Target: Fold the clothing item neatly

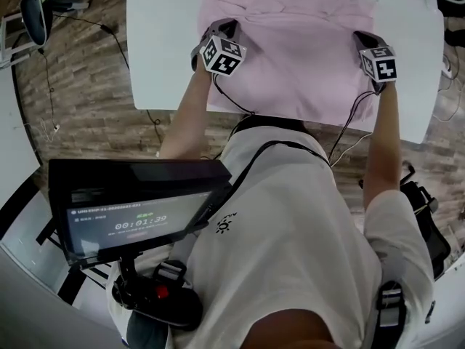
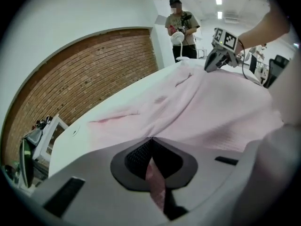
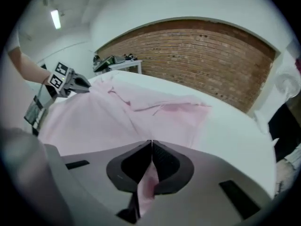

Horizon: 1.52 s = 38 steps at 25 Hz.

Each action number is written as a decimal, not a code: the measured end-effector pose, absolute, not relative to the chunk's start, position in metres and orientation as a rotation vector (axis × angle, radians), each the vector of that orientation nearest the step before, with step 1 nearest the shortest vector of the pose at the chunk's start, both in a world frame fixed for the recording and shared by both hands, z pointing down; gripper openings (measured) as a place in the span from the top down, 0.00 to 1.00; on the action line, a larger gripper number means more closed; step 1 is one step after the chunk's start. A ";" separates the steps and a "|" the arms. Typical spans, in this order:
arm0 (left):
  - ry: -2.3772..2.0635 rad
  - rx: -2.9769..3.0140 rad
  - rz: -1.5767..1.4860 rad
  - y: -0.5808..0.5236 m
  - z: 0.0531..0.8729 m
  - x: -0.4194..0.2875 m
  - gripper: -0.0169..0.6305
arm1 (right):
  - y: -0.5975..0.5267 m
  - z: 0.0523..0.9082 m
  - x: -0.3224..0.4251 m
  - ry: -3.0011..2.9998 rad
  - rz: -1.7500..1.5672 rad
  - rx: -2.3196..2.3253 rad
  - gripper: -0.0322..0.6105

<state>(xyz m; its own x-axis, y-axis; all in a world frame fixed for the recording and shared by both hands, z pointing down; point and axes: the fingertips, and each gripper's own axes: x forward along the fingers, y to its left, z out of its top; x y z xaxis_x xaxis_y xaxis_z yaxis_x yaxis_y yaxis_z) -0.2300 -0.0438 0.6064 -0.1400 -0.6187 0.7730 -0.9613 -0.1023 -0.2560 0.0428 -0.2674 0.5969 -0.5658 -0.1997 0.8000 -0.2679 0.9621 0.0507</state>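
**Both tongs clamped on the pink garment**

The pink garment (image 1: 290,49) lies spread across the white tabletop (image 1: 163,49) and reaches the tabletop's near edge in front of the person. The left tongs (image 2: 151,141) are closed tight, with a strip of pink cloth pinched between their dark pads. They hold the garment at its left side. The right tongs (image 3: 151,144) are closed in the same way on a fold of the same cloth, at the garment's right side. In each gripper view the cloth runs up in a shallow ridge toward the other tongs, which stand well apart across the garment. The far part of the garment lies on the tabletop with a few creases. Beyond the tabletop is a brick wall (image 2: 103,74), and the head view shows a wooden floor (image 1: 87,86) beside it. Another person (image 2: 181,29) stands in the background of the left gripper view.
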 end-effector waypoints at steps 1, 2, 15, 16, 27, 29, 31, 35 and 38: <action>-1.803 1.703 1.111 -0.039 0.600 -0.231 0.97 | -0.274 0.587 0.048 -2.197 0.085 0.387 0.94; -1.854 1.673 1.089 -0.032 0.591 -0.232 0.97 | -0.279 0.577 0.056 -2.203 0.080 0.439 0.94; -1.894 1.570 0.983 -0.012 0.587 -0.270 0.97 | -0.255 0.569 0.035 -2.275 -0.012 0.355 0.94; -1.874 1.602 0.977 -0.009 0.581 -0.258 0.97 | -0.243 0.563 0.038 -2.290 -0.035 0.330 0.94; -1.719 1.789 1.165 0.070 0.557 -0.169 0.97 | -0.108 0.518 0.059 -2.364 -0.241 0.094 0.94; -1.697 1.800 1.208 0.089 0.564 -0.163 0.97 | -0.087 0.523 0.058 -2.360 -0.273 0.044 0.94; -1.676 1.802 1.216 0.105 0.573 -0.157 0.97 | -0.071 0.533 0.061 -2.348 -0.292 0.007 0.94; -1.566 1.814 1.285 0.133 0.593 -0.146 0.83 | -0.040 0.556 0.070 -2.305 -0.323 -0.087 0.93; -1.464 1.826 1.422 0.149 0.610 -0.139 0.76 | -0.018 0.572 0.082 -2.247 -0.367 -0.175 0.82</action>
